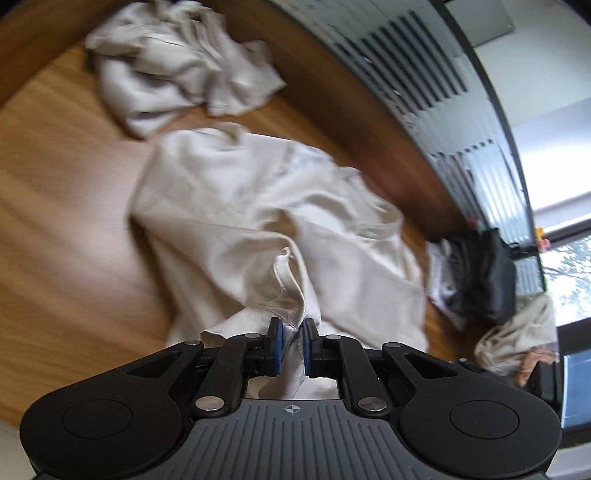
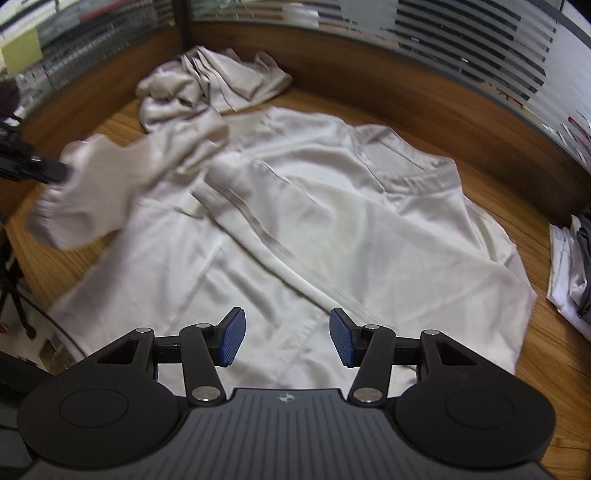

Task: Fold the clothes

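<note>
Wooden table [image 2: 554, 350] | two cream garments | left gripper [image 1: 293, 332] pinching shirt [image 2: 332, 221] | right gripper [image 2: 287, 338] spread

Under everything you have a wooden tabletop [image 2: 554, 332] with a light, streaky grain. Along its far edge stands a darker wooden panel [image 2: 369, 88], rising upright from the surface. Above that panel you see a glass partition [image 2: 461, 40] with frosted horizontal stripes; a dark post [image 2: 183, 22] splits it near the far left corner. A yellow note [image 2: 22, 51] sticks to the glass on the left section. Off the tabletop's left edge, lower down, you can make out thin black tripod legs [image 2: 14, 291]. In the left wrist view, a bright window [image 1: 569, 273] with foliage outside sits past the tabletop's right end, blurred.
</note>
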Tool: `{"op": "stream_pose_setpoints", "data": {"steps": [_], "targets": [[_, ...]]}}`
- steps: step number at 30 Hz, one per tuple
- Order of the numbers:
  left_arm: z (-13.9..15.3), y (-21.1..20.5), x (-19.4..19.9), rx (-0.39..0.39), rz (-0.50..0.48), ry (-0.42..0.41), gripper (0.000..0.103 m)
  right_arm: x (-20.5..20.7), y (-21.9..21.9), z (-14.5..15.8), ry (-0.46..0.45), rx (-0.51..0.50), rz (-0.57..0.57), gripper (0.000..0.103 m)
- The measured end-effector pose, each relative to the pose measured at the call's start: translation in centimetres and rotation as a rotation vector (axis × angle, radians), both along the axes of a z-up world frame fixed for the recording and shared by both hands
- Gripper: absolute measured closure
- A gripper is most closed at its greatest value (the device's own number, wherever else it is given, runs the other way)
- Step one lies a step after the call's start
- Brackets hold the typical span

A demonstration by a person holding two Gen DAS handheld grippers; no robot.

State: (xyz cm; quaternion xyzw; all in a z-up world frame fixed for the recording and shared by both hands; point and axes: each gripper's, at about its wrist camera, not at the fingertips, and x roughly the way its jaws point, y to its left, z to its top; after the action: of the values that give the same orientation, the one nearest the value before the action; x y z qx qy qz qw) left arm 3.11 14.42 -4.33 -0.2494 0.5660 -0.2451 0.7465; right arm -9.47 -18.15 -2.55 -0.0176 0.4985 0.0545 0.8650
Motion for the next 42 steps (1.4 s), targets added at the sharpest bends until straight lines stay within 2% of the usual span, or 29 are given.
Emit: {"op": "stream_pose_setpoints", "data": {"steps": [6, 15, 18, 20, 26, 32, 36, 38, 42], "targets": [[-0.4, -5.5, 2.0, -0.021, -0.032, 0.035, 0.090, -0.7, 0.9, 1.2, -0.036, 0.048, -0.003, 0.046], [0.5, -12.0, 2.9, -0.051, -0.160, -0.020, 0.089, -2.0, -0.7, 0.9, -0.044, 0.049, -0.084, 0.046], [0.0, -13.7, 3.3, -0.019, -0.208, -0.036, 0.082, -2.1, -1.6, 0.4, -0.039, 0.058, -0.114, 0.046], [-0.4, -14.4, 3.5, 0.005, -0.232, -0.040, 0.073, -1.9, -2.0, 0.0, -0.032, 0.067, -0.134, 0.046], [-0.9, -13.0, 3.6, 0.084, -0.252, -0.063, 0.066, -0.5, -2.2, -1.2, -0.011, 0.109, -0.147, 0.046], [-2.3, -10.1, 3.4, 0.208, -0.251, -0.077, 0.065, 2.0, -0.9, -2.8, 0.027, 0.151, -0.090, 0.046], [-3.4, -8.1, 3.2, 0.297, -0.251, -0.088, 0.063, 3.6, 1.0, -4.3, 0.077, 0.221, -0.030, 0.047], [-3.9, -7.2, 3.1, 0.342, -0.252, -0.094, 0.058, 4.4, 1.7, -5.3, 0.109, 0.277, -0.027, 0.047], [-4.9, -5.6, 2.3, 0.429, -0.257, -0.116, 0.054, 6.1, 1.9, -7.5, 0.181, 0.406, -0.113, 0.047]]}}
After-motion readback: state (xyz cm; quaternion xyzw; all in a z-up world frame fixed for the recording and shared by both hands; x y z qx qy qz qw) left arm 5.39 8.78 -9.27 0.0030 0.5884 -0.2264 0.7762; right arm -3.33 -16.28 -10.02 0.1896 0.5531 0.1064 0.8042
